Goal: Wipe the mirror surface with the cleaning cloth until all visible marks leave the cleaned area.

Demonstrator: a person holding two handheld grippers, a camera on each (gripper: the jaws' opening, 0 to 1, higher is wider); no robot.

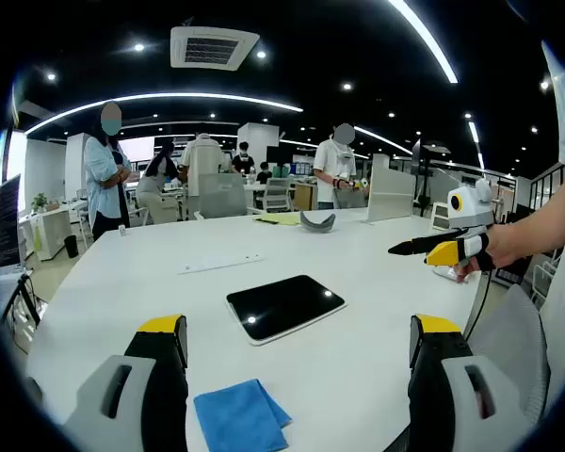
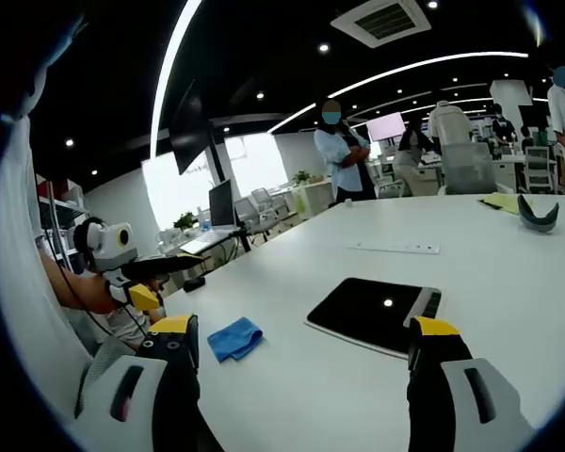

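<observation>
- Left gripper view, at 7 o'clock: left gripper (image 1: 298,341), jaws wide apart with yellow tips, holding nothing, raised over a white table (image 1: 151,282).
- Just right of its left jaw, at 6 o'clock: blue cleaning cloth (image 1: 240,415), crumpled flat on the table, apart from both jaws.
- Near centre, up from the cloth toward 12 o'clock: mirror (image 1: 284,306), a dark rectangular slab with a pale edge, lying flat, reflecting a ceiling light as a bright dot; near the cloth but not touching.
- Beyond the mirror at 11 o'clock: a thin white strip (image 1: 221,263) on the table; further off at 12 o'clock, a yellow sheet (image 1: 279,218) and a grey curved object (image 1: 317,222).
- At 3 o'clock: right gripper (image 1: 424,249) held in a hand (image 1: 494,250), jaws close together, well apart from mirror and cloth.
- Right gripper view, at 9 o'clock: the left gripper (image 2: 165,268), held above the table's near edge; cannot tell its opening from here.
- At 7 o'clock, beside the right gripper's left jaw: the cleaning cloth (image 2: 234,339).
- At centre: the mirror (image 2: 375,314), flat, right of the cloth.
- At 6 o'clock: the right gripper (image 2: 301,344), jaws spread wide, empty.
- Background, 12 to 2 o'clock: standing people, desks, monitors.
</observation>
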